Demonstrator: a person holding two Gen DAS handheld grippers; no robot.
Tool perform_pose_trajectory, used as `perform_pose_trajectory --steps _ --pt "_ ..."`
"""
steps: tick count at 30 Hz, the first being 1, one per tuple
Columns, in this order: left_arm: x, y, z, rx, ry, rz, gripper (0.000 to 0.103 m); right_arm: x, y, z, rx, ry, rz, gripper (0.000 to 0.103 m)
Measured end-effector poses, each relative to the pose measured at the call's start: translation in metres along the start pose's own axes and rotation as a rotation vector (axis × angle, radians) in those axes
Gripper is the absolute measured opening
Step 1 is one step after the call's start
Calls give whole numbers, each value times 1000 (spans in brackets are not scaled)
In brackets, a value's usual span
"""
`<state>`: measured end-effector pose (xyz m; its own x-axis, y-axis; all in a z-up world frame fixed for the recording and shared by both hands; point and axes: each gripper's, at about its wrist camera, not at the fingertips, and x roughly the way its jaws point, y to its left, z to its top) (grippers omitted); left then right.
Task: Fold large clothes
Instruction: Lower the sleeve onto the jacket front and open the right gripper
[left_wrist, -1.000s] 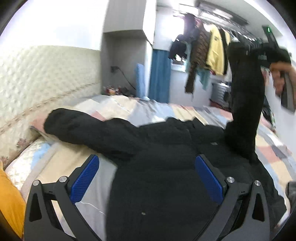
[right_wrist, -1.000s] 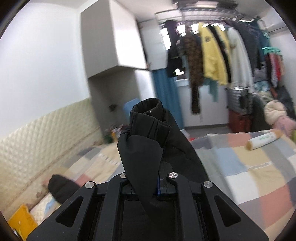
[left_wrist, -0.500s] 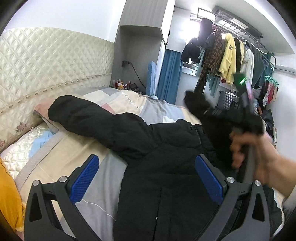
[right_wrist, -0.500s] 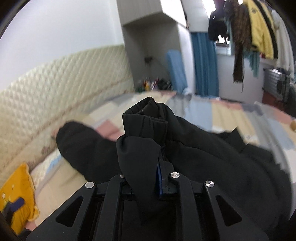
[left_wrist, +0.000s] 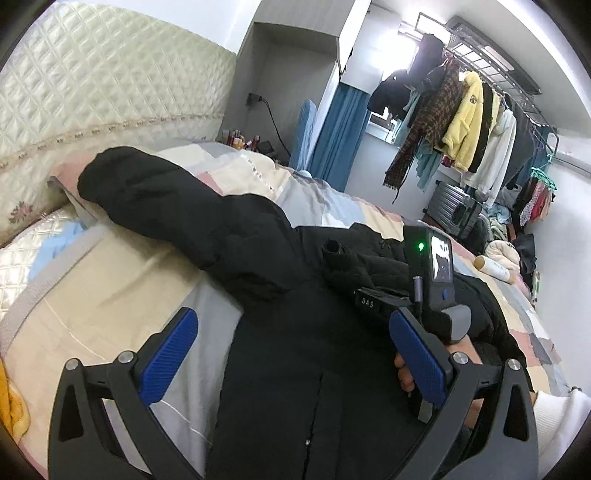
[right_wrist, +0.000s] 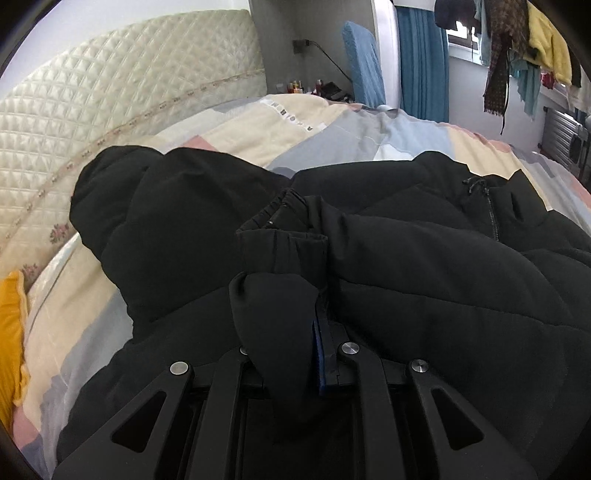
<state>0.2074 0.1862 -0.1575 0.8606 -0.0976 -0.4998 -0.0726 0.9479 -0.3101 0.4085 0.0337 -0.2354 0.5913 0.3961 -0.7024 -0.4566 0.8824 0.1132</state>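
A large black puffer jacket (left_wrist: 295, 332) lies front up on the bed, its left sleeve (left_wrist: 159, 199) stretched toward the headboard. My left gripper (left_wrist: 291, 354) is open and empty, hovering above the jacket's lower front. My right gripper (right_wrist: 317, 332) is shut on the cuff of the right sleeve (right_wrist: 280, 251) and holds it low over the jacket's chest; the gripper body also shows in the left wrist view (left_wrist: 432, 280). The jacket's collar and zip (right_wrist: 487, 210) lie to the right.
A patchwork quilt (left_wrist: 325, 206) covers the bed. A quilted cream headboard (left_wrist: 92, 92) stands at the left, a yellow cushion (right_wrist: 11, 332) at the near left. A clothes rack (left_wrist: 461, 122) and suitcase (left_wrist: 454, 210) stand beyond the bed. A white bottle (left_wrist: 495, 269) lies on the right.
My right gripper has brought the sleeve cuff down from high in the air and across onto the jacket's chest. My left gripper stayed open, shifting slightly over the jacket.
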Motion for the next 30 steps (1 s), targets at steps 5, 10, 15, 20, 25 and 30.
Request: perform_pose_trajectory --steps 5,10,15,20,25,30 --pt "3 -4 -3 -7 20 -28 103 -21 4 6 -47 -25 -7 26" --pt "-3 -9 -4 10 12 -32 103 -60 3 18 -62 -60 51 40" --pt "-6 -18 -6 28 14 -35 103 -102 -4 24 -60 -114 85 67" --pt "-9 -30 -8 59 13 -33 103 -149 -24 30 -43 -189 50 67" --pt "-13 -43 -11 82 9 -38 103 -187 -63 23 -2 -258 -22 67" --pt "-12 -56 -15 111 18 -46 103 -220 -108 8 53 -310 -112 67"
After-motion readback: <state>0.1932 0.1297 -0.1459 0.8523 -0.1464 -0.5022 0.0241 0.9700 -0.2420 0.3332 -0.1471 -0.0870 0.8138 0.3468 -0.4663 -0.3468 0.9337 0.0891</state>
